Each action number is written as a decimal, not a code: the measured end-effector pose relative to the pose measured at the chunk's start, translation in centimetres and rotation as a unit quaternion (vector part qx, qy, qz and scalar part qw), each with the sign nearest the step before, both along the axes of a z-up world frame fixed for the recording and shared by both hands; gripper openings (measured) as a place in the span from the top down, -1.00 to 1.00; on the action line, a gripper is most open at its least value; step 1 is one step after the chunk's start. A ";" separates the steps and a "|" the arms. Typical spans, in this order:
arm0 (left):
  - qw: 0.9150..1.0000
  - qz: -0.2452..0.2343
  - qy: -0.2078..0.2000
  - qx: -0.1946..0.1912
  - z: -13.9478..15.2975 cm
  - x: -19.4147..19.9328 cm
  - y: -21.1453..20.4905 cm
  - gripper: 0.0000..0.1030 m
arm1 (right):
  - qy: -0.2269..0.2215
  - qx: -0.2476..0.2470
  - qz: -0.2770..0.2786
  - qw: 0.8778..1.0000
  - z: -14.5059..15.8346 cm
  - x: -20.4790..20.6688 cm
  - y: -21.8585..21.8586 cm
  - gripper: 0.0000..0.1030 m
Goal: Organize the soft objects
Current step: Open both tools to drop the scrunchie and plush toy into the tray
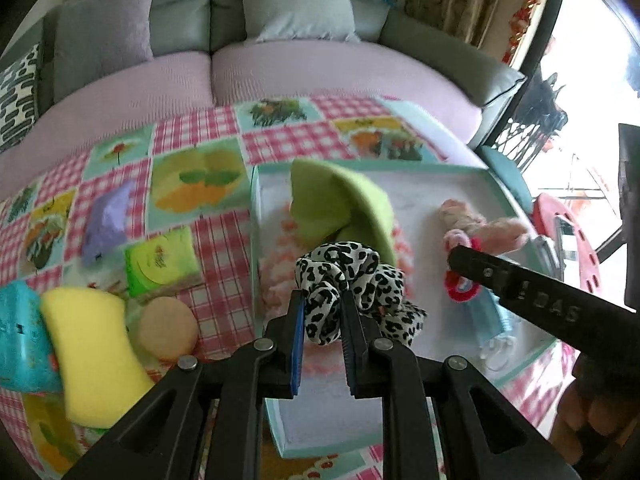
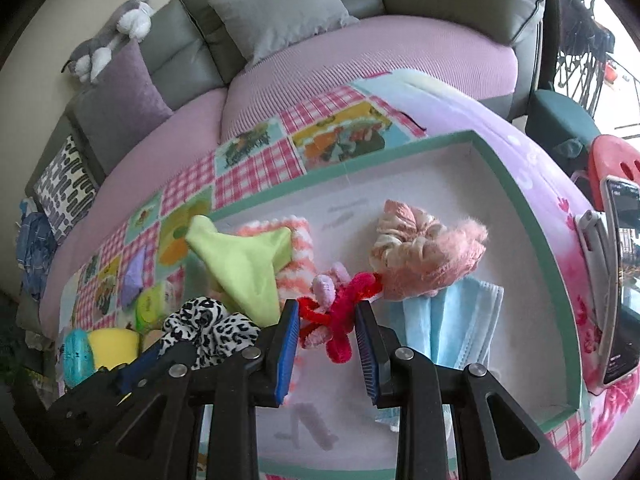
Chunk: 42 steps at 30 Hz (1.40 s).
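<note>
My left gripper (image 1: 323, 300) is shut on a leopard-print scrunchie (image 1: 348, 264) and holds it over the near part of a white tray with a teal rim (image 1: 400, 168). My right gripper (image 2: 328, 312) is shut on a red and pink pipe-cleaner figure (image 2: 340, 308), also above the tray (image 2: 520, 208). In the tray lie a green cloth (image 2: 240, 264), a pink-and-white knitted cloth (image 2: 296, 236), a fluffy pink scrunchie (image 2: 432, 264) and a blue face mask (image 2: 452, 320). The leopard scrunchie (image 2: 208, 320) shows at the right wrist view's lower left.
Left of the tray, on the checked tablecloth (image 1: 208, 128), lie a yellow sponge (image 1: 92, 344), a round peach puff (image 1: 168, 332), a green tissue pack (image 1: 160, 264), a purple item (image 1: 108, 224) and a teal pack (image 1: 20, 340). A sofa (image 1: 320, 68) is behind. A phone on a stand (image 2: 620, 280) is at the right.
</note>
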<state>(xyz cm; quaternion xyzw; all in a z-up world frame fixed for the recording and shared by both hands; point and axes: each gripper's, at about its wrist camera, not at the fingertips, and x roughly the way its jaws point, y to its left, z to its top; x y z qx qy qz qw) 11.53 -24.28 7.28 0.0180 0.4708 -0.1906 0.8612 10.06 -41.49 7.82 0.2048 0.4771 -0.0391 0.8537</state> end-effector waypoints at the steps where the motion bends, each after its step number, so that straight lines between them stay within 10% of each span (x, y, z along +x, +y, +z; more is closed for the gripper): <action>1: 1.000 0.002 0.001 0.002 -0.3 0.2 0.0 0.66 | 0.003 -0.001 0.000 1.000 -0.2 0.1 0.0 0.41; 26: 1.000 0.011 0.014 0.005 -2.9 3.8 -0.9 0.63 | 0.021 -0.008 -0.014 1.000 -1.3 0.7 -0.6 0.38; 42: 1.000 0.022 0.015 0.004 0.9 2.4 0.7 0.08 | 0.018 -0.055 -0.016 0.998 1.7 -0.5 -0.6 0.24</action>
